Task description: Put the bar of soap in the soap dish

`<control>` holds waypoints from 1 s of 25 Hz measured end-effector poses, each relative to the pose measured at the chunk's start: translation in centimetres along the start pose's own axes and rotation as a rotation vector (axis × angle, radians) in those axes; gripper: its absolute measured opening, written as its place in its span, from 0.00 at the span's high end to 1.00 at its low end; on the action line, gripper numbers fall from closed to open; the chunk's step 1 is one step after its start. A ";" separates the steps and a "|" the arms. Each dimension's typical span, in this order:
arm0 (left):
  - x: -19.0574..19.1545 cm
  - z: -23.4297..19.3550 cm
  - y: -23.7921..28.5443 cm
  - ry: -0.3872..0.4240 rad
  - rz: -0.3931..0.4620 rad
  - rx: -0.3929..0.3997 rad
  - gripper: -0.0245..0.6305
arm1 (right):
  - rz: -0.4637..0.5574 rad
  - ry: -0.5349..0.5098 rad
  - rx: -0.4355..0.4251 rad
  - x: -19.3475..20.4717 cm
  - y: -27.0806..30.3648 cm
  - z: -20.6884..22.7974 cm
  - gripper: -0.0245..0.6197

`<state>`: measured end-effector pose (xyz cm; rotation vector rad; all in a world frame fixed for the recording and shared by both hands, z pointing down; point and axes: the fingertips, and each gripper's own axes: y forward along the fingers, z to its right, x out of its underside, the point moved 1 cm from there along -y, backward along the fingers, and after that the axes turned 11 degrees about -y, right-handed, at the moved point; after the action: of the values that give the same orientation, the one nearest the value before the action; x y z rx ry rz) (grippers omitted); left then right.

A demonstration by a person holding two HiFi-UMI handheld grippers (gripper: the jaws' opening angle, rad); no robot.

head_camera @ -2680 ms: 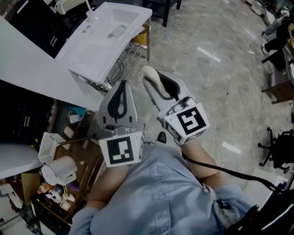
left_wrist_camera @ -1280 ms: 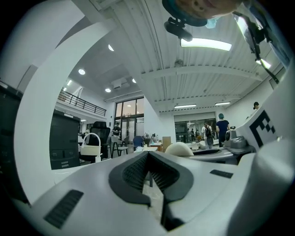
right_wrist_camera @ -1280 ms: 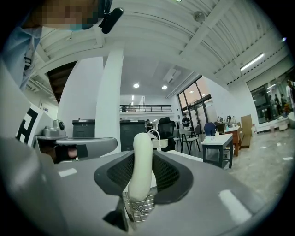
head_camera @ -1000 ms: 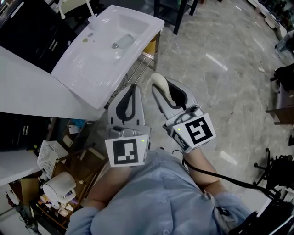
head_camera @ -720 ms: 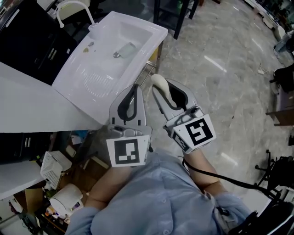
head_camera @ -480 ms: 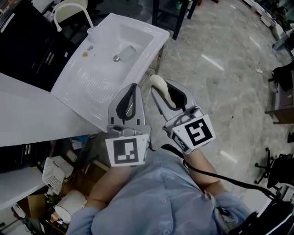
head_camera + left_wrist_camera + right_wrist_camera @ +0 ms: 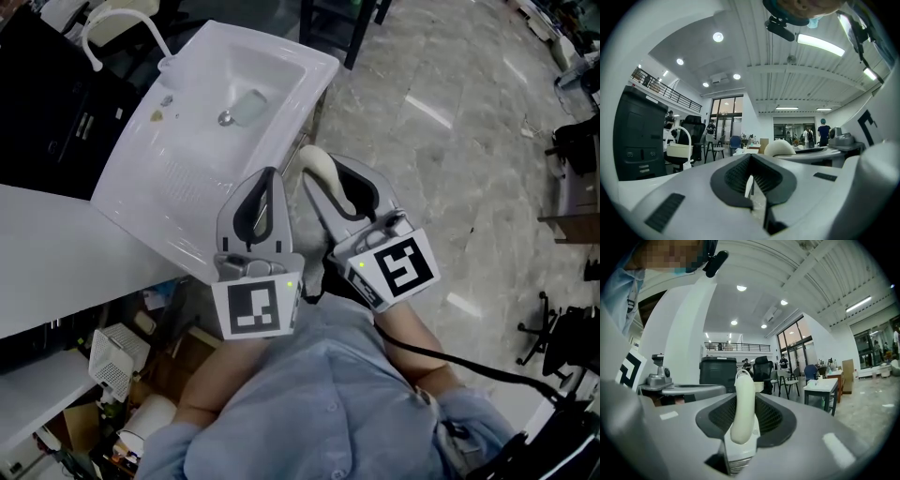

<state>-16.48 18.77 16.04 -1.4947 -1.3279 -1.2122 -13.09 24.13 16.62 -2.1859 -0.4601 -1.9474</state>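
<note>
Marble floor (image 7: 450,150) and a white sink (image 7: 159,173) filled the head view. Right gripper (image 7: 339,187) clamped the bar of soap (image 7: 317,167) edge-on between its pads, probably for carrying. The soap stood just short of the sink rim. Left gripper (image 7: 262,187) was closed and empty. Soap dish: possibly the pale oblong (image 7: 247,105) in the sink, unconfirmed.

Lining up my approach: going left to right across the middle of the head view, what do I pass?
Counter → sink → left gripper → soap held in the right gripper → floor.
</note>
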 end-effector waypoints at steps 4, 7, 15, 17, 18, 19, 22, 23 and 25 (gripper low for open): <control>-0.1 -0.2 2.8 0.010 -0.001 -0.023 0.96 | 0.010 0.003 -0.021 0.3 1.8 2.4 0.79; -0.1 -0.3 5.4 0.016 -0.002 -0.047 0.96 | 0.020 -0.004 -0.043 0.4 3.3 4.7 0.79; -0.1 0.4 13.2 0.031 -0.006 -0.149 0.96 | 0.031 0.005 -0.148 1.2 6.9 11.8 0.79; -0.1 0.4 14.9 0.037 -0.004 -0.178 0.96 | 0.036 0.006 -0.184 1.3 7.9 13.3 0.79; -0.2 0.4 15.6 0.040 -0.001 -0.194 0.96 | 0.039 0.006 -0.203 1.3 8.4 13.9 0.79; -0.3 0.5 16.4 0.041 0.001 -0.209 0.96 | 0.043 0.006 -0.222 1.3 8.9 14.5 0.79; -0.5 0.6 18.0 0.038 0.004 -0.247 0.96 | 0.046 0.007 -0.270 1.3 10.1 16.0 0.79; -0.5 0.5 18.4 0.036 0.006 -0.259 0.96 | 0.044 0.007 -0.282 1.3 10.5 16.3 0.79; -0.7 0.1 19.0 0.032 0.013 -0.286 0.96 | 0.040 0.003 -0.307 1.3 11.3 16.8 0.79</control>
<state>2.29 15.89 16.06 -1.6706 -1.1576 -1.4585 6.65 19.27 16.59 -2.3464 -0.1202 -2.1190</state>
